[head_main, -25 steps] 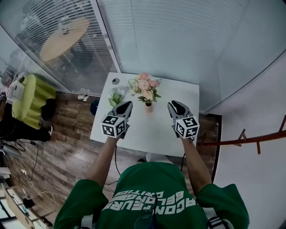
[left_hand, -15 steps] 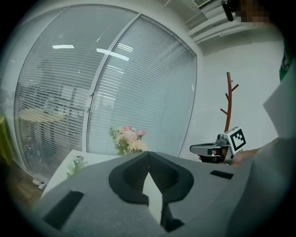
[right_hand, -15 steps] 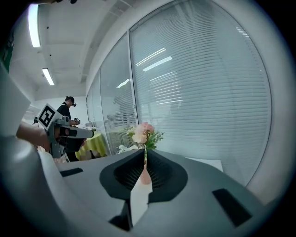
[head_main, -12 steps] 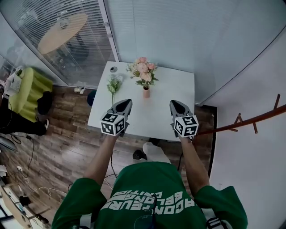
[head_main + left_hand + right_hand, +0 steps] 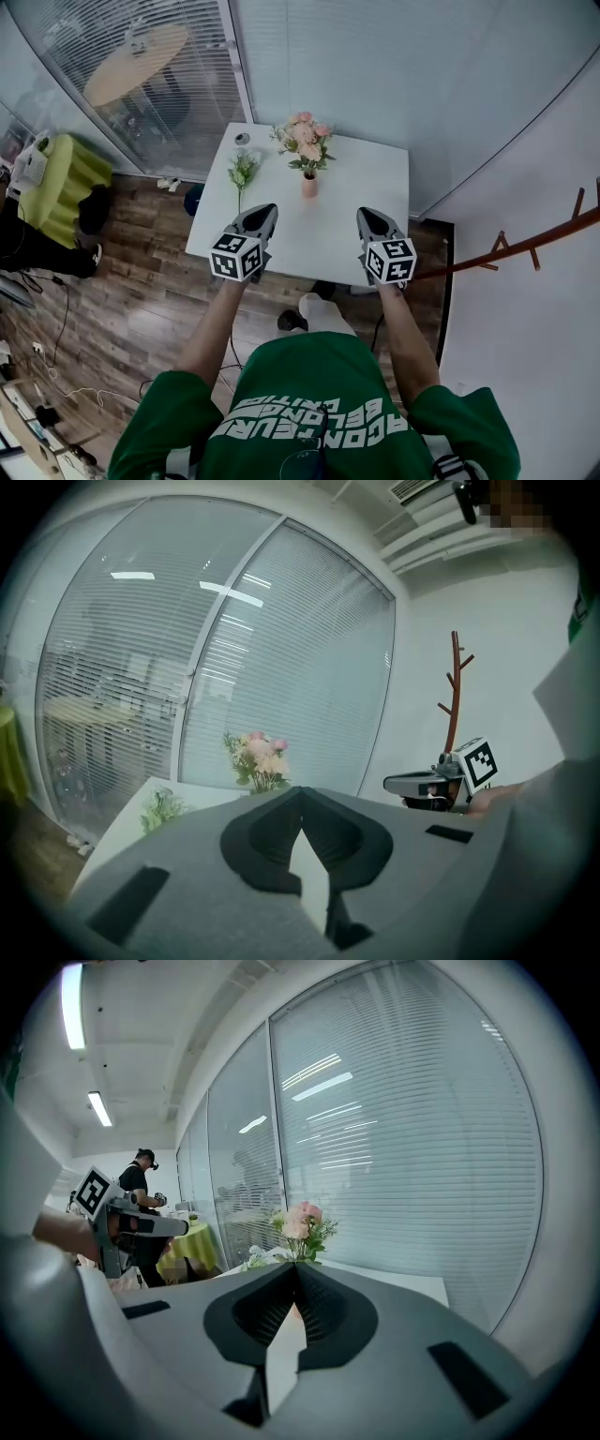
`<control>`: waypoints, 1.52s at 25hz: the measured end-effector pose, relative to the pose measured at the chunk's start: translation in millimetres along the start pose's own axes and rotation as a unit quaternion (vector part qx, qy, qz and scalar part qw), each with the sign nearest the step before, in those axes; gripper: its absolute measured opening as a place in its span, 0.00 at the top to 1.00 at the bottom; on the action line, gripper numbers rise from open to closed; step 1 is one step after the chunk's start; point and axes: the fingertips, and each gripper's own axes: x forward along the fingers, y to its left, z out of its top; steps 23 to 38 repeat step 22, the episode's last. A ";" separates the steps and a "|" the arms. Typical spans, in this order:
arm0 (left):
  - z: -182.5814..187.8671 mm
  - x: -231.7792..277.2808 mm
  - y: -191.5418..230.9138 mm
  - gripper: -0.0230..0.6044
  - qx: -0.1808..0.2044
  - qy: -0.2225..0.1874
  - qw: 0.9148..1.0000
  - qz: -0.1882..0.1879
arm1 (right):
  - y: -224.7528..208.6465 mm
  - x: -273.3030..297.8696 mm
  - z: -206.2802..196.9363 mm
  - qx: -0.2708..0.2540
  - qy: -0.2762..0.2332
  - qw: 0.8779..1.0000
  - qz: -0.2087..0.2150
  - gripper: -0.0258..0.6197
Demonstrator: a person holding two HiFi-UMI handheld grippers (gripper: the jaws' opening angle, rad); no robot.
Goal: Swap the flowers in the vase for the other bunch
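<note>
Tally at the white surface (image 5: 366,187)
One vase (image 5: 308,186); two bunches of flowers, one pink bunch (image 5: 306,142) in the vase and one green bunch (image 5: 243,171) lying loose; one small round item (image 5: 243,139); one coat rack (image 5: 525,246); one round wooden table (image 5: 131,70) behind glass.

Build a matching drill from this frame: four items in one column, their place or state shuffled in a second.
Column 1
1. pink flowers
2. green-and-white bunch
3. left tongs
4. coat stand

Column 2
a. shut, nothing between them
b. standing in the vase
c. by the wall, off to the right of the white table
d. lying on the table, left of the vase

Pairs: 1-b, 2-d, 3-a, 4-c
</note>
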 end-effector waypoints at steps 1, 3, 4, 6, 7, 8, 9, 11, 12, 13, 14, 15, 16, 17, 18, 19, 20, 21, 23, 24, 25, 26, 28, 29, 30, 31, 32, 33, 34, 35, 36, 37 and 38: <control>0.1 -1.6 0.8 0.95 -0.001 -0.001 1.000 0.001 | 1.7 0.1 0.7 -0.001 0.000 1.000 0.001 0.94; 1.1 -4.7 1.7 0.95 0.000 -0.003 1.000 0.003 | 5.0 0.0 1.6 -0.004 0.000 1.000 0.002 0.94; 1.6 -6.2 1.5 0.95 0.000 -0.005 1.000 0.003 | 6.5 -0.6 1.6 -0.006 0.000 1.000 0.003 0.94; 1.7 -8.8 1.1 0.95 0.001 -0.008 1.000 0.003 | 9.2 -1.9 1.3 -0.008 -0.001 1.000 0.003 0.94; 1.3 -9.5 1.0 0.95 0.001 -0.008 1.000 0.003 | 10.1 -2.2 1.1 -0.008 -0.002 1.000 0.003 0.94; 0.7 -9.8 1.0 0.95 0.001 -0.008 1.000 0.002 | 10.8 -2.2 1.1 -0.007 -0.003 1.000 0.003 0.94; 0.2 -9.8 0.9 0.95 0.001 -0.008 1.000 0.002 | 11.4 -1.9 1.0 -0.007 -0.004 1.000 0.003 0.94; -0.6 -9.9 0.6 0.95 0.002 -0.008 1.000 0.001 | 12.6 -1.1 0.5 -0.008 -0.004 1.000 0.004 0.94; -0.9 -9.7 0.6 0.95 0.002 -0.008 1.000 0.001 | 13.1 -0.7 0.3 -0.008 -0.004 1.000 0.004 0.94; -1.2 -9.5 0.9 0.95 0.002 -0.008 1.000 0.000 | 13.4 -0.1 0.5 -0.008 -0.004 1.000 0.004 0.94; -1.3 -9.2 1.5 0.95 0.002 -0.008 1.000 0.000 | 13.6 0.6 0.9 -0.009 -0.004 1.000 0.004 0.94; -1.2 -9.1 2.2 0.95 0.002 -0.007 1.000 0.000 | 13.9 1.3 1.7 -0.009 -0.005 1.000 0.004 0.94; -1.0 -9.5 2.7 0.95 0.002 -0.007 1.000 -0.001 | 14.4 1.5 2.5 -0.010 -0.005 1.000 0.003 0.94; -0.9 -10.3 2.7 0.95 0.002 -0.007 1.000 -0.001 | 15.1 1.0 3.3 -0.010 -0.005 1.000 0.003 0.94; -1.0 -11.4 2.5 0.95 0.002 -0.006 1.000 -0.001 | 15.9 0.2 3.7 -0.011 -0.004 1.000 0.003 0.94; -1.2 -12.5 2.3 0.95 0.002 -0.006 1.000 -0.002 | 16.8 -0.7 3.7 -0.011 -0.004 1.000 0.002 0.94; -1.5 -13.7 2.1 0.95 0.002 -0.005 1.000 -0.002 | 17.7 -1.6 3.5 -0.011 -0.004 1.000 0.002 0.94; -1.7 -14.7 1.9 0.95 0.002 -0.005 1.000 -0.002 | 18.6 -2.3 3.1 -0.010 -0.004 1.000 0.002 0.94; -2.0 -15.8 1.7 0.95 0.002 -0.004 1.000 -0.002 | 19.5 -3.0 2.6 -0.010 -0.004 1.000 0.002 0.94; -2.0 -15.8 1.7 0.95 0.002 -0.004 1.000 -0.002 | 19.5 -3.0 2.6 -0.010 -0.004 1.000 0.002 0.94; -2.0 -15.8 1.7 0.95 0.002 -0.004 1.000 -0.002 | 19.5 -3.0 2.6 -0.010 -0.004 1.000 0.002 0.94; -2.0 -15.8 1.7 0.95 0.002 -0.004 1.000 -0.002 | 19.5 -3.0 2.6 -0.010 -0.004 1.000 0.002 0.94; -2.0 -15.8 1.7 0.95 0.002 -0.004 1.000 -0.002 | 19.5 -3.0 2.6 -0.010 -0.004 1.000 0.002 0.94; -2.0 -15.8 1.7 0.95 0.002 -0.004 1.000 -0.002 | 19.5 -3.0 2.6 -0.010 -0.004 1.000 0.002 0.94; -2.0 -15.8 1.7 0.95 0.002 -0.004 1.000 -0.002 | 19.5 -3.0 2.6 -0.010 -0.004 1.000 0.002 0.94; -2.0 -15.8 1.7 0.95 0.002 -0.004 1.000 -0.002 | 19.5 -3.0 2.6 -0.010 -0.004 1.000 0.002 0.94; -2.0 -15.8 1.7 0.95 0.002 -0.004 1.000 -0.002 | 19.5 -3.0 2.6 -0.010 -0.004 1.000 0.002 0.94; -2.0 -15.8 1.7 0.95 0.002 -0.004 1.000 -0.002 | 19.5 -3.0 2.6 -0.010 -0.004 1.000 0.002 0.94; -2.0 -15.8 1.7 0.95 0.002 -0.004 1.000 -0.002 | 19.5 -3.0 2.6 -0.010 -0.004 1.000 0.002 0.94; -2.0 -15.8 1.7 0.95 0.002 -0.004 1.000 -0.002 | 19.5 -3.0 2.6 -0.010 -0.004 1.000 0.002 0.94; -2.0 -15.8 1.7 0.95 0.002 -0.004 1.000 -0.002 | 19.5 -3.0 2.6 -0.010 -0.004 1.000 0.002 0.94; -2.0 -15.8 1.7 0.95 0.002 -0.004 1.000 -0.002 | 19.5 -3.0 2.6 -0.010 -0.004 1.000 0.002 0.94; -2.0 -15.8 1.7 0.95 0.002 -0.004 1.000 -0.002 | 19.5 -3.0 2.6 -0.010 -0.004 1.000 0.002 0.94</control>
